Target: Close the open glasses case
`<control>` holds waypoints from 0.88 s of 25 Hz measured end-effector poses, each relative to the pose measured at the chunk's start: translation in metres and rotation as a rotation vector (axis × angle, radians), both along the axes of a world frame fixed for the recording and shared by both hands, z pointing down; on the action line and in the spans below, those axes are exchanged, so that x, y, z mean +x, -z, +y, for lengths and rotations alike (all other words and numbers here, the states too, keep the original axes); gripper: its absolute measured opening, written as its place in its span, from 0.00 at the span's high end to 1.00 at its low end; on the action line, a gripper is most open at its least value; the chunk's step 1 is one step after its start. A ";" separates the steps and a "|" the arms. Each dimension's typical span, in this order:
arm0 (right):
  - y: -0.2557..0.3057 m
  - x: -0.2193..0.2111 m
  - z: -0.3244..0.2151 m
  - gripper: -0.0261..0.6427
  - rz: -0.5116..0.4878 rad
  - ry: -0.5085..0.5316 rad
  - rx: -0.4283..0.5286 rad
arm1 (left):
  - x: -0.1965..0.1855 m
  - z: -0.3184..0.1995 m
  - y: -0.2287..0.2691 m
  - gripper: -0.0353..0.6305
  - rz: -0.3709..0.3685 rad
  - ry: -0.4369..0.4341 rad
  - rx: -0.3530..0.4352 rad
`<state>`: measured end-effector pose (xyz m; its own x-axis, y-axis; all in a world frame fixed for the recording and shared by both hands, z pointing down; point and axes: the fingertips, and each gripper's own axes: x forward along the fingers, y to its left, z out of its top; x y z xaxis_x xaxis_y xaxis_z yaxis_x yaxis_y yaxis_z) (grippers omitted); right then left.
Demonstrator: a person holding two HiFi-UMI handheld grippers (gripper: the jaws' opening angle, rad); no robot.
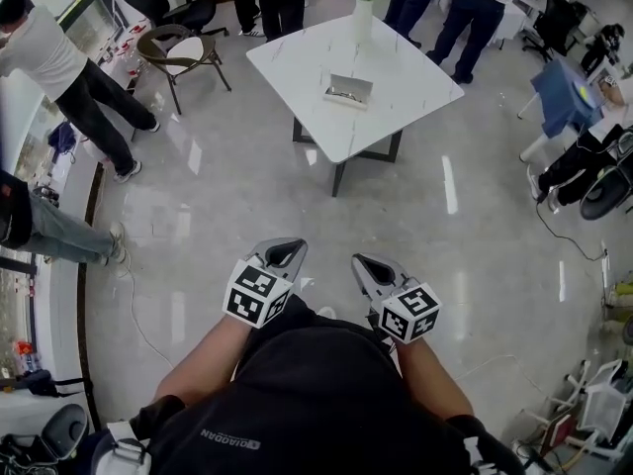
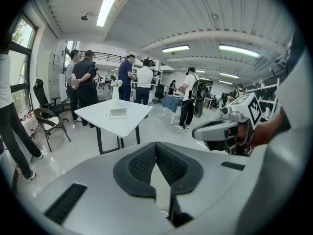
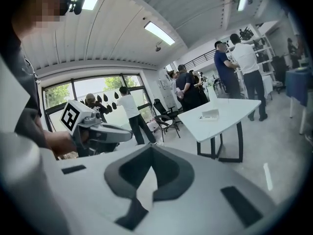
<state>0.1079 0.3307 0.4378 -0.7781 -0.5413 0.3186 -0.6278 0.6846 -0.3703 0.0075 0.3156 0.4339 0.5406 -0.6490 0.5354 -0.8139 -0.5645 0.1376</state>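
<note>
The open glasses case [image 1: 348,91] lies on a white marble-look table [image 1: 406,102] a few steps ahead of me, next to a white vase of flowers [image 1: 364,3]. It appears small in the left gripper view [image 2: 118,112] and in the right gripper view [image 3: 210,114]. Both grippers are held close to my body, far from the table. The left gripper [image 1: 282,253] [image 2: 156,146] is shut and holds nothing. The right gripper [image 1: 372,268] [image 3: 150,148] is likewise shut and holds nothing. Each one shows in the other's view: the right gripper [image 2: 220,131] and the left gripper [image 3: 105,133].
Several people stand behind the table and along the left wall. A brown chair [image 1: 183,52] stands at the table's left. A blue-covered table [image 1: 566,92] and office chairs are at the right. A cable [image 1: 138,315] runs over the glossy floor at my left.
</note>
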 end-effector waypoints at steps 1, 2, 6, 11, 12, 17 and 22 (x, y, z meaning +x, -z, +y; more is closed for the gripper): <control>-0.001 0.000 -0.003 0.96 0.004 0.000 -0.001 | 0.001 -0.003 0.000 0.94 0.001 -0.005 0.000; -0.001 0.000 -0.006 0.96 0.005 -0.003 -0.001 | 0.003 -0.008 -0.001 0.94 -0.001 -0.009 0.000; -0.002 0.003 -0.015 0.96 0.011 -0.021 -0.010 | 0.006 -0.020 0.000 0.94 0.015 -0.019 0.000; -0.010 0.008 -0.039 0.96 0.029 -0.049 -0.019 | 0.005 -0.043 -0.004 0.94 0.021 -0.042 0.005; -0.012 0.006 -0.045 0.96 0.032 -0.054 -0.021 | 0.003 -0.050 -0.005 0.94 0.023 -0.045 0.006; -0.010 -0.005 -0.082 0.96 0.055 -0.064 -0.018 | -0.011 -0.092 -0.003 0.94 0.043 -0.046 0.012; -0.005 -0.021 -0.135 0.96 0.067 -0.086 -0.006 | -0.028 -0.147 0.002 0.94 0.059 -0.056 0.020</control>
